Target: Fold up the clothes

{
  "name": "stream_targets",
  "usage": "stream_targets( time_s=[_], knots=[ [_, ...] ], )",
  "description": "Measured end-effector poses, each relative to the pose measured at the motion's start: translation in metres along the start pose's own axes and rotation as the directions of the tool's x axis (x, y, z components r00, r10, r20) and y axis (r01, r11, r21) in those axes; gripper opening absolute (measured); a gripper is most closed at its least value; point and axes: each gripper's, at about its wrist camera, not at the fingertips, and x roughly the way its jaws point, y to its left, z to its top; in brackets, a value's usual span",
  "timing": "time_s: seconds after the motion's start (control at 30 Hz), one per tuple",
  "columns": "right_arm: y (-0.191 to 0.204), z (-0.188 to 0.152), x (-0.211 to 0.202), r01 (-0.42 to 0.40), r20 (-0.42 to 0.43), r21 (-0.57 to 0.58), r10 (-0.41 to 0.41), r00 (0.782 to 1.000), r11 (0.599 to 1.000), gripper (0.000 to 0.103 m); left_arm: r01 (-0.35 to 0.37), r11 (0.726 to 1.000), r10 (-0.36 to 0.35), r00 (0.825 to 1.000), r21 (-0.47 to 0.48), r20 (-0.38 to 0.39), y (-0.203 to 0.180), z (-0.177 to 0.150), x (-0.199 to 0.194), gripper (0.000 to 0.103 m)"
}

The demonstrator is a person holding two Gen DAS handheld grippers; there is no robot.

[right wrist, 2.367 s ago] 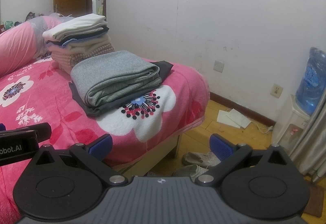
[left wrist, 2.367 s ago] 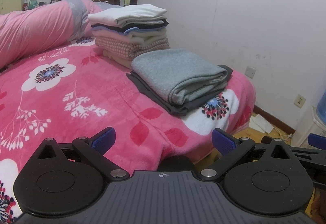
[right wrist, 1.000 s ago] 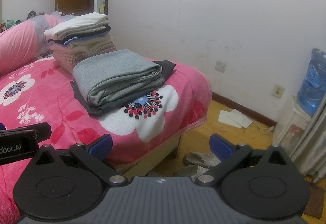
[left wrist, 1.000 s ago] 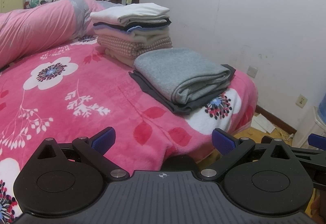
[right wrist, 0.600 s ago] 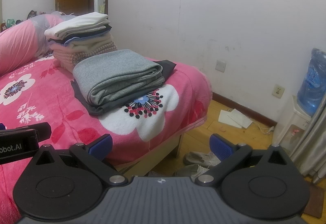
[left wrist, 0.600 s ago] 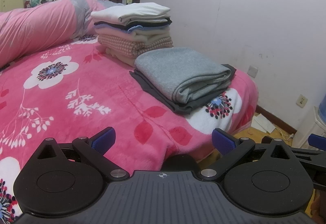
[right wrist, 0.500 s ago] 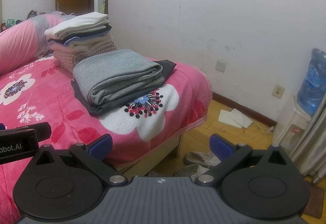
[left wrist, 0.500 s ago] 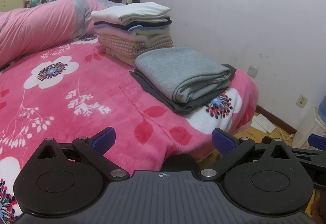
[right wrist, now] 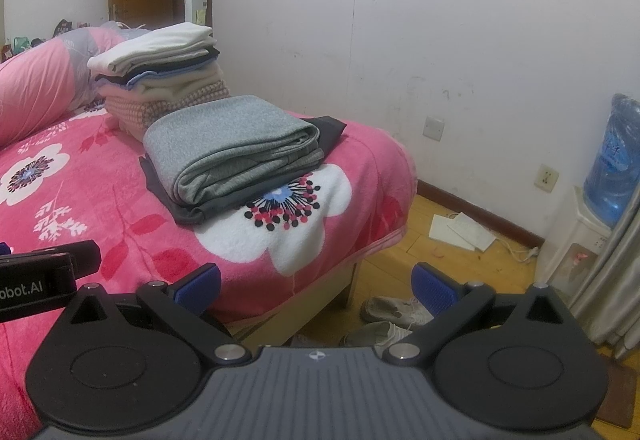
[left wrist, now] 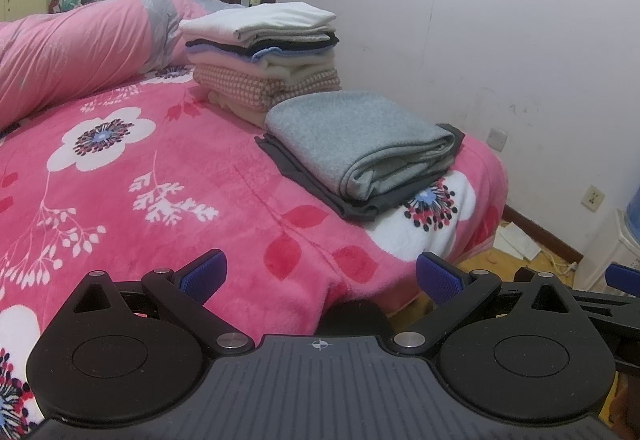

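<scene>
Left wrist view: left hand-held gripper (left wrist: 320,274) gapes empty above the bed (left wrist: 160,176); right hand-held gripper (right wrist: 316,282) likewise; folded grey garment (left wrist: 356,136) lies near the bed's far corner.

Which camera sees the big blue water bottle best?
The right wrist view. There the blue water bottle shows nearly whole, standing on its white dispenser by the wall. The left wrist view catches only a thin blue sliver at its right edge.
</scene>
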Motion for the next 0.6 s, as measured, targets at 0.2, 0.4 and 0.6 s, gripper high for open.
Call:
stream_targets(
  time_s=[0.2,0.4,0.6],
  knots=[
    [0.0002,-0.0003,0.0011,-0.001,0.0,-0.001,0.001,1.0,1.0,0.103,0.0,1.0,0.0,1.0,0.001,0.0,0.0007,-0.0006,-0.0006,0.102],
    [0.0008,-0.0014,-0.0006,0.001,-0.002,0.001,-0.001,1.0,1.0,0.103,-0.001,1.0,0.001,1.0,-0.002,-0.003,0.0015,-0.0005,-0.0002,0.102],
    [0.0012,-0.0001,0.0011,0.0,-0.001,-0.001,0.0,1.0,1.0,0.103,-0.004,1.0,0.004,1.0,-0.003,-0.002,0.0018,-0.0007,-0.0004,0.102]
  ],
)
